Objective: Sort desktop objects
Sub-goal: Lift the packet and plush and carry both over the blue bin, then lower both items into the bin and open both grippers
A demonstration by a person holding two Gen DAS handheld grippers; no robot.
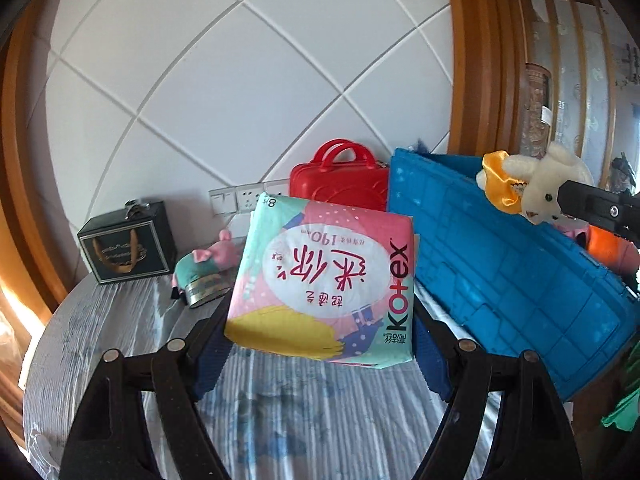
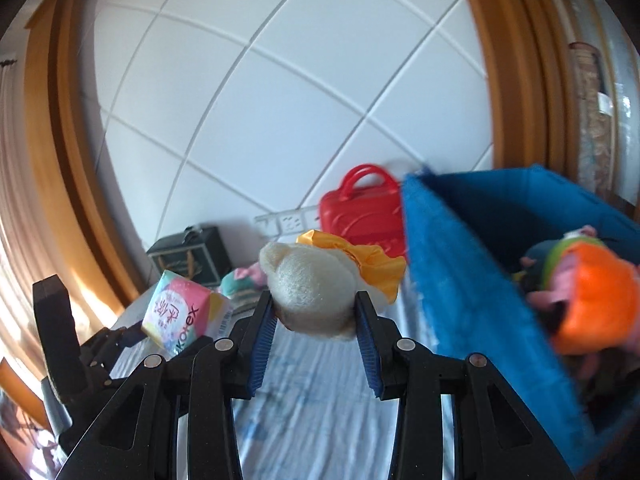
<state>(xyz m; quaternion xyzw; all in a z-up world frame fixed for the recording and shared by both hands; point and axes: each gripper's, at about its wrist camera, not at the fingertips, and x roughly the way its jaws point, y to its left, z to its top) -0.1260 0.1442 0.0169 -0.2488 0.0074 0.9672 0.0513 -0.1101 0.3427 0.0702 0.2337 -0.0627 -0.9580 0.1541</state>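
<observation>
Left gripper is raised off the table, angled slightly down, jaws wide and clamped on the sides of a pink pad pack held upright. Right gripper is also raised and tilted down, jaws narrow, squeezing a white plush bear with a yellow bow, just left of the blue bin. Bin sits on the right and holds an orange toy. Farther left, a teal plush and a black box sit on the table. Red case stands against the far wall.
</observation>
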